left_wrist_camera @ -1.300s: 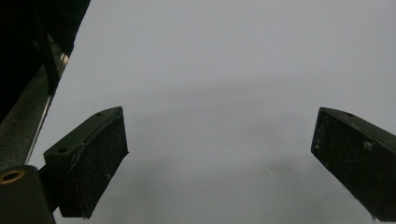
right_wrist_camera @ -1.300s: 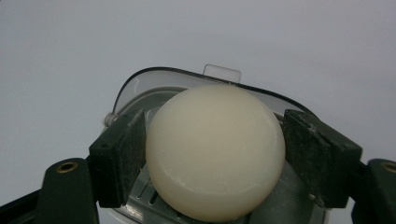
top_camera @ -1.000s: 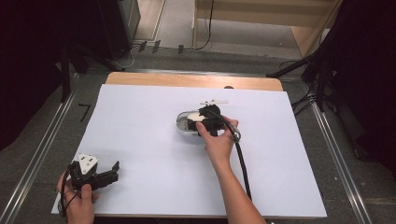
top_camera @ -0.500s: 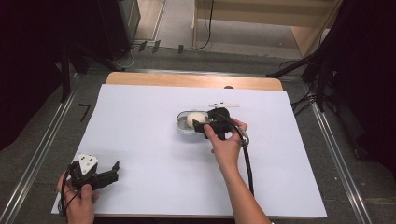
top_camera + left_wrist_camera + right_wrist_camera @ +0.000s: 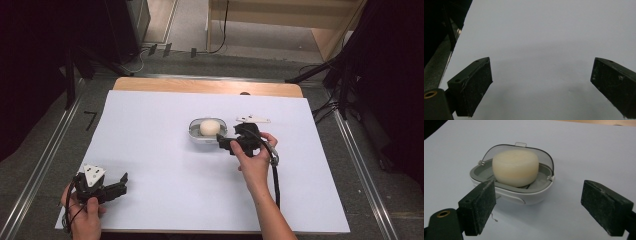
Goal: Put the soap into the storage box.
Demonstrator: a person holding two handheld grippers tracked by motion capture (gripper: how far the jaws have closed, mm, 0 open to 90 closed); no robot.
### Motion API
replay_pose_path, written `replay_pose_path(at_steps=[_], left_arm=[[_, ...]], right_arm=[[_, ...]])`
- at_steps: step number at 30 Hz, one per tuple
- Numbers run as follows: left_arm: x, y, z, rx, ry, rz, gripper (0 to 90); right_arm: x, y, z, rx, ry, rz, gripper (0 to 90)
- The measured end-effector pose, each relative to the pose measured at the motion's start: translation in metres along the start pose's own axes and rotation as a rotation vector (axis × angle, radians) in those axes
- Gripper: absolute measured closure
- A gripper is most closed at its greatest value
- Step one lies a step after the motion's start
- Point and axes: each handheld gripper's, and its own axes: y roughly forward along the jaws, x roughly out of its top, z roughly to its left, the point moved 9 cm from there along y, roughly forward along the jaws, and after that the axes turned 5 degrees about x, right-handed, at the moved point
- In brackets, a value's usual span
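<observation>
Soap [image 5: 515, 167] in open case [image 5: 524, 192]; surfaces plain, unmarked.

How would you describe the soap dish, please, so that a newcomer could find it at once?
Start from the white sheet covering the table; near its middle, just ahead of the right claw, sits the soap dish. It is a small white and grey tray with a clear hinged lid standing open, holding a rounded cream soap bar.
</observation>
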Motion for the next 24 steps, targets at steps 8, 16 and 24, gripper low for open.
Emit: replay_pose_path(at_steps=[8,16,24], left_arm=[[0.0,0.0,0.0,0.002,0.001,0.0,4.4],[0.0,0.0,0.0,0.005,0.002,0.0,4.4],[0.0,0.0,0.0,0.004,0.003,0.002,4.4]], right_arm=[[-0.015,-0.014,-0.019,-0.01,0.017,-0.009,13.8],[-0.031,-0.027,-0.037,-0.027,0.035,-0.018,13.8],[-0.045,-0.038,-0.054,-0.046,0.056,-0.017,13.8]])
